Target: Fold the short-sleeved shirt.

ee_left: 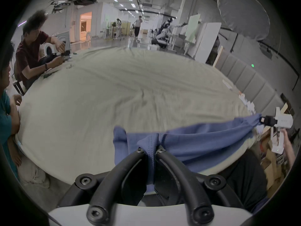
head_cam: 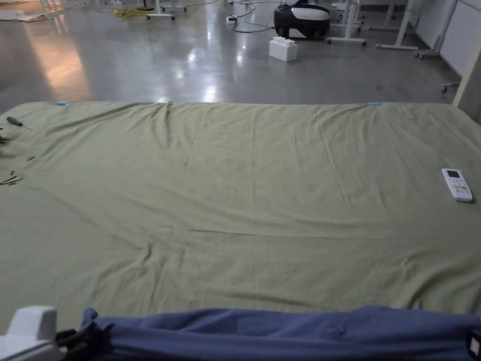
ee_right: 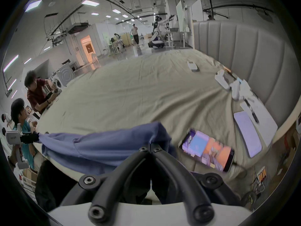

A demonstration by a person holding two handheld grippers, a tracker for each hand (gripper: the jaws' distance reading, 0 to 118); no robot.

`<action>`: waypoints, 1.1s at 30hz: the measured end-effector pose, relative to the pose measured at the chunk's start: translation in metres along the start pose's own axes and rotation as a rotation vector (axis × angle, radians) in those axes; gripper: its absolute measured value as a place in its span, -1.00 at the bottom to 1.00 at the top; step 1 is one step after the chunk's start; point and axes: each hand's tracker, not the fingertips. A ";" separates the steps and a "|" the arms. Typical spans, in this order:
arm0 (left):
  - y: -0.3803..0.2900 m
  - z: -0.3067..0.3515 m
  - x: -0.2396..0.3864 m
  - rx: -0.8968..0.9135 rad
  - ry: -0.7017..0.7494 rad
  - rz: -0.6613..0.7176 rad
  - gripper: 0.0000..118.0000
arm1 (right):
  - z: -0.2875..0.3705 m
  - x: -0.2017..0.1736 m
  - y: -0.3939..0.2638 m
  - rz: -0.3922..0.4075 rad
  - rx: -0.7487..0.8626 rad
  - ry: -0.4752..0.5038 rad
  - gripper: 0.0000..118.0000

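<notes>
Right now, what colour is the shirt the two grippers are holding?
The shirt is plain blue, seen best in the left gripper view.

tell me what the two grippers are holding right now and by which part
Both hold the blue shirt, stretched between them at the near edge of the bed. The left gripper pinches a hemmed edge at one end; the right gripper pinches the other end.

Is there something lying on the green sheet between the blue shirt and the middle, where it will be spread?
Nothing visible lies there. The blue shirt hangs at the near edge; the remote control lies far right.
</notes>
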 end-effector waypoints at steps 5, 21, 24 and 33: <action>-0.020 -0.027 -0.016 0.013 0.050 0.025 -0.72 | -0.021 0.001 -0.025 -0.014 -0.060 -0.018 -1.00; 0.025 0.181 0.059 0.712 0.232 -0.070 0.62 | 0.120 -0.065 0.021 0.080 0.558 -0.041 0.38; 0.031 0.209 0.084 0.821 0.265 -0.149 0.62 | 0.150 -0.095 0.030 0.099 0.676 -0.004 0.38; 0.031 0.220 0.119 0.861 0.208 -0.190 0.04 | 0.172 -0.144 0.027 0.242 0.747 0.064 -0.63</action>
